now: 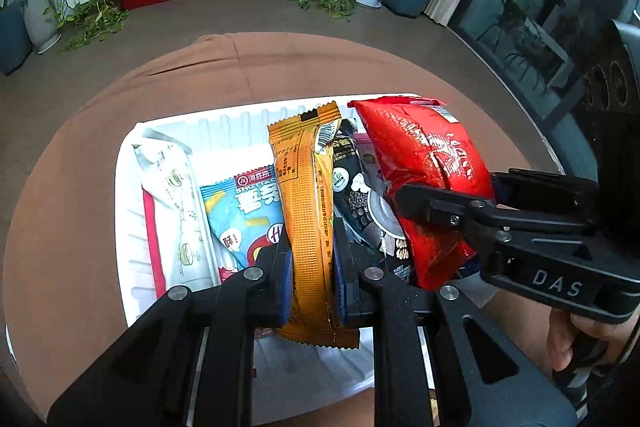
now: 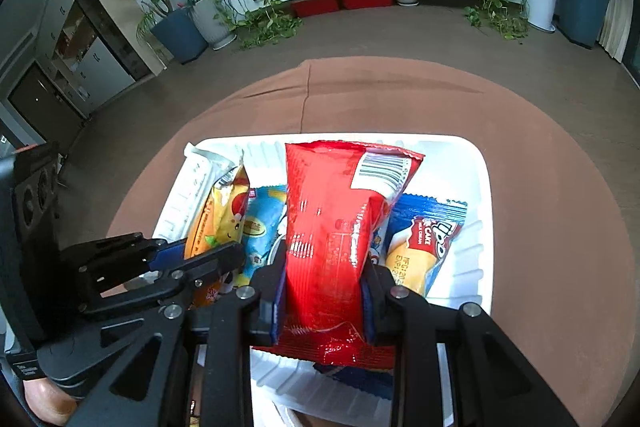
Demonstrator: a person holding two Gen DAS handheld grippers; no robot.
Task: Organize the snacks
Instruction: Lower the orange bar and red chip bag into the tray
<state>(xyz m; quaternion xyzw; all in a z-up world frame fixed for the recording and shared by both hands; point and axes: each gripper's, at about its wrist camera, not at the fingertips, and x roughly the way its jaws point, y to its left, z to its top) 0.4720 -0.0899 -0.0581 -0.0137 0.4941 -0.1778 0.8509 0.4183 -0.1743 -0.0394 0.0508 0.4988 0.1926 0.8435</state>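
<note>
A white tray (image 1: pixel 132 195) sits on a round brown-covered table and holds several snack packets. My left gripper (image 1: pixel 312 267) is shut on an orange packet (image 1: pixel 304 195), held upright over the tray. My right gripper (image 2: pixel 324 291) is shut on a red packet (image 2: pixel 332 227), also upright over the tray (image 2: pixel 476 247). The right gripper (image 1: pixel 448 203) and red packet (image 1: pixel 424 163) show at the right of the left wrist view. The left gripper (image 2: pixel 192 259) and orange packet (image 2: pixel 216 223) show at the left of the right wrist view.
In the tray lie a white packet (image 1: pixel 176 211), a light blue packet (image 1: pixel 244 223), a dark packet (image 1: pixel 356 195) and a blue cake packet (image 2: pixel 424 243). The brown table cover (image 2: pixel 540 187) surrounds the tray. Potted plants and a white cabinet stand far behind.
</note>
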